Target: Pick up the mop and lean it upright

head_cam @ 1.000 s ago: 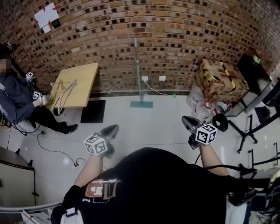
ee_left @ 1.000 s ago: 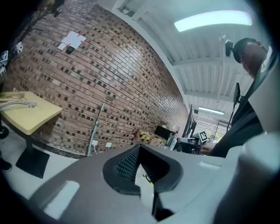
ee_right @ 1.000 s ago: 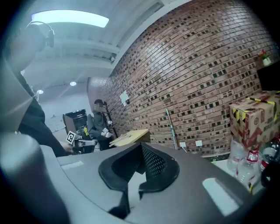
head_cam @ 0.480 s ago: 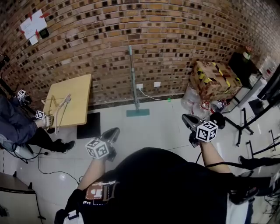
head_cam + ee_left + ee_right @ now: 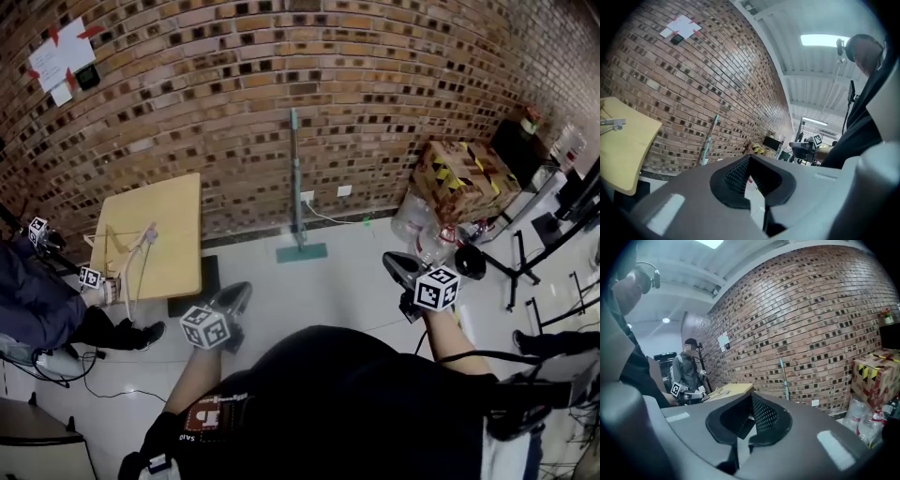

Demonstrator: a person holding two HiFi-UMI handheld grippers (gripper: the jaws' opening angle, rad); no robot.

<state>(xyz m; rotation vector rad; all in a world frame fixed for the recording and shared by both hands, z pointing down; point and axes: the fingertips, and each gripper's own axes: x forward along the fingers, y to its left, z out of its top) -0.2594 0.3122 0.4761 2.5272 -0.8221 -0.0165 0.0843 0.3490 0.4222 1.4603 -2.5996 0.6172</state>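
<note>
The mop (image 5: 297, 183) stands upright against the brick wall, its teal flat head (image 5: 302, 252) on the floor; it shows as a thin pole (image 5: 708, 139) in the left gripper view and a pale pole (image 5: 783, 379) in the right gripper view. My left gripper (image 5: 240, 292) is held low at the left, well short of the mop, shut with nothing in it. My right gripper (image 5: 392, 264) is at the right, also away from the mop, shut and empty.
A tan table (image 5: 155, 241) stands by the wall at left with a seated person (image 5: 37, 305) holding grippers beside it. A taped cardboard box (image 5: 463, 178), plastic bags (image 5: 422, 225) and stands (image 5: 544, 248) crowd the right. A black mat (image 5: 187, 292) lies on the white floor.
The view has swung: the mop and table sit differently in the head view, and the seated person has slid toward the left edge. Both grippers stay shut and empty, far from the mop.
</note>
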